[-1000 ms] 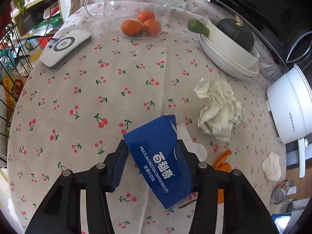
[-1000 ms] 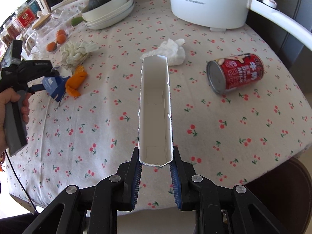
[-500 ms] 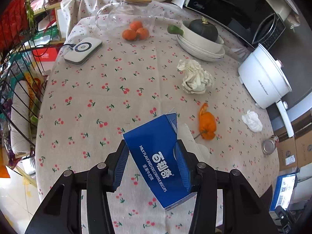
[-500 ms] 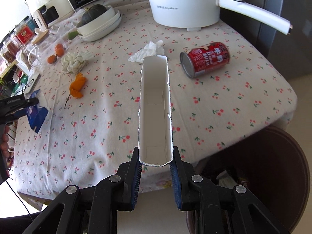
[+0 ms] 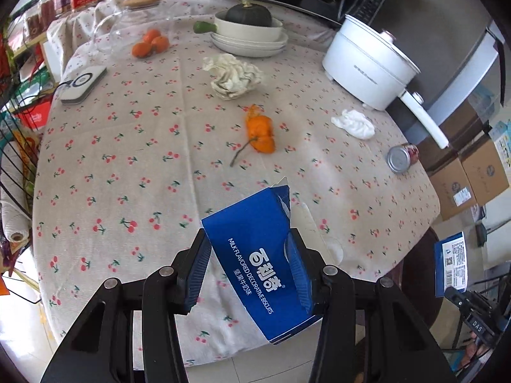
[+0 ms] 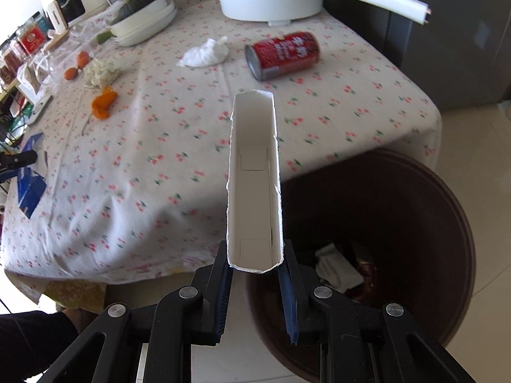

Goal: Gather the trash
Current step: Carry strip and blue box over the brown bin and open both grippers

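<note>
My left gripper (image 5: 249,268) is shut on a torn blue biscuit box (image 5: 258,255), held above the near table edge. My right gripper (image 6: 255,265) is shut on a long white open carton tray (image 6: 254,175), held off the table's corner beside a dark brown trash bin (image 6: 415,223) with some trash inside. On the cherry-print tablecloth lie a red can (image 6: 282,54), a white tissue wad (image 6: 206,54), orange peel (image 5: 260,132) and a crumpled cream paper (image 5: 233,75). The blue box also shows at the left of the right wrist view (image 6: 30,188).
A white electric pot (image 5: 367,63) with a long handle stands at the table's far right. Stacked bowls with a dark squash (image 5: 249,28), tangerines (image 5: 150,44), a glass dish and a white device (image 5: 83,81) sit at the back. Cardboard boxes (image 5: 469,182) stand on the floor.
Both grippers have pulled back from the table with their loads. The right gripper has swung right, so the trash bin now shows under it. The left view now takes in the whole table.
</note>
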{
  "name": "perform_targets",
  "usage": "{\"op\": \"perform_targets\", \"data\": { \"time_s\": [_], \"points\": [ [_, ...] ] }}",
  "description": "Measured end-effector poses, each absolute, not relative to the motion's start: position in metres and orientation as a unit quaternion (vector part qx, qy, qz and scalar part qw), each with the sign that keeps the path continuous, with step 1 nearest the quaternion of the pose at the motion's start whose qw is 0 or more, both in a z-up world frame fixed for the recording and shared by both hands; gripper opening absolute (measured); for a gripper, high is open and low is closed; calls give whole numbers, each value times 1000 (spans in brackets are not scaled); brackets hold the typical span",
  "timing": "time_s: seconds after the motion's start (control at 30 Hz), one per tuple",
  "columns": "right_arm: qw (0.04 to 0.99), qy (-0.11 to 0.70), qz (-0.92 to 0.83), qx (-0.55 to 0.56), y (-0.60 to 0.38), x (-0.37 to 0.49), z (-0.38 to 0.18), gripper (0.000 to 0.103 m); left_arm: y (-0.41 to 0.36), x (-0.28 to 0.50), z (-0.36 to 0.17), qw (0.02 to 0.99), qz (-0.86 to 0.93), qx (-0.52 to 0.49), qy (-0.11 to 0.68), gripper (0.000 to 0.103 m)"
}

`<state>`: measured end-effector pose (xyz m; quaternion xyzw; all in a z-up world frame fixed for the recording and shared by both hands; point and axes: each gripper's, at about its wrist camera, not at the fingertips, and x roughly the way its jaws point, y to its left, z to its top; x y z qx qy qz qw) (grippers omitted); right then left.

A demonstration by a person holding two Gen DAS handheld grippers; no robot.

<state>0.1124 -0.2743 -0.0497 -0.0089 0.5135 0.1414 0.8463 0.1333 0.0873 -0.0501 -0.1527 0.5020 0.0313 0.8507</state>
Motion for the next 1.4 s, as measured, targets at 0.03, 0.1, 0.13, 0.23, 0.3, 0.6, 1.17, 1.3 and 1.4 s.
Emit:
{"op": "perform_targets", "data": {
  "time_s": [0.03,0.1,0.13,0.23,0.3,0.6,1.17,1.3,1.4],
  "points": [
    [845,517,137,-6,-280,111,-53,25,77,133,-50,852,23,-145,503,50],
    [843,522,130,-1,-292,107,-58,25,56,133,-51,853,3,-129,506,50],
    [842,524,126,0,-297,105,-60,25,45,134,-52,852,-6,-121,509,51],
    [841,529,114,4,-312,100,-66,25,13,135,-56,851,-33,-96,515,51],
    [840,532,104,8,-323,98,-69,25,-7,136,-59,849,-51,-83,520,51],
    [832,550,63,29,-373,90,-89,25,-99,139,-63,840,-146,-56,519,51],
    [827,559,37,47,-424,74,-103,25,-190,157,-85,833,-226,-32,504,61],
    [827,559,26,58,-432,73,-103,26,-195,159,-88,836,-211,-13,507,86],
    [825,561,18,64,-437,74,-104,30,-195,159,-89,836,-207,-3,508,87]
  ]
}}
